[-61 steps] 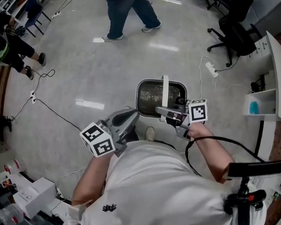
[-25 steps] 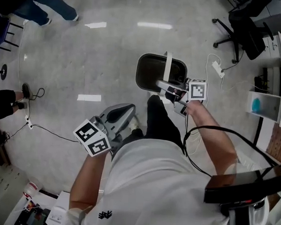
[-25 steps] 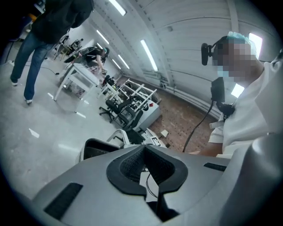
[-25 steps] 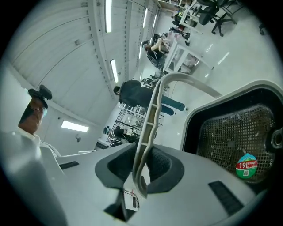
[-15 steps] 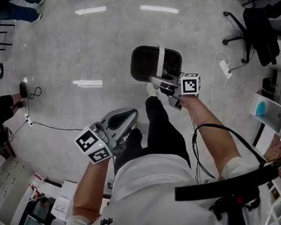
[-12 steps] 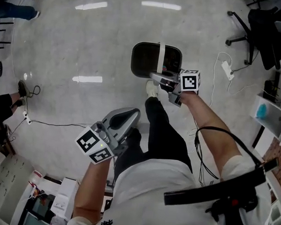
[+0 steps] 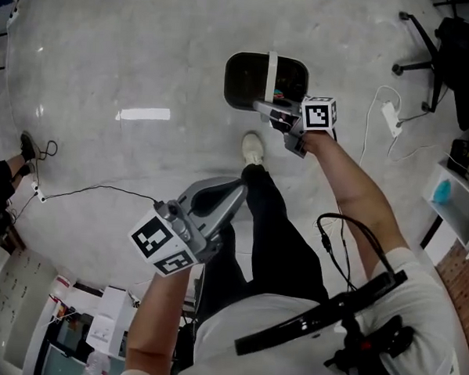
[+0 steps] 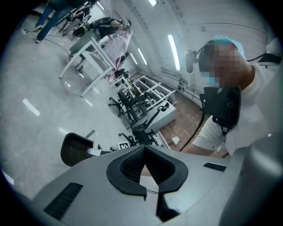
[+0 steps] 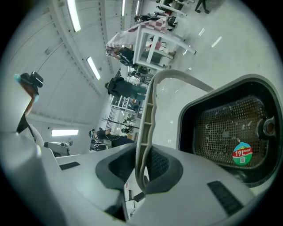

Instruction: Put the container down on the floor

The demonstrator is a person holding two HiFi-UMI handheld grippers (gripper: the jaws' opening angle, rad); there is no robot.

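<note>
Jaws of the left gripper (image 7: 236,195), nearest by the person's leg, are together and empty. Beyond a white shoe (image 7: 253,148), the right gripper (image 7: 262,107) is clamped narrowly on the pale handle (image 7: 271,71) of the dark mesh-lined container (image 7: 246,83), low over the grey floor (image 7: 147,61); contact with it cannot be told.

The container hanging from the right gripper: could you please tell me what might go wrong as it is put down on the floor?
1. The right gripper grips the container only by its thin white handle, so the container could swing or tip as it lands.
2. The person's shoe is close beside the container, which might come down against it.
3. The left gripper is shut on nothing and well away, so nothing steadies the container.
</note>
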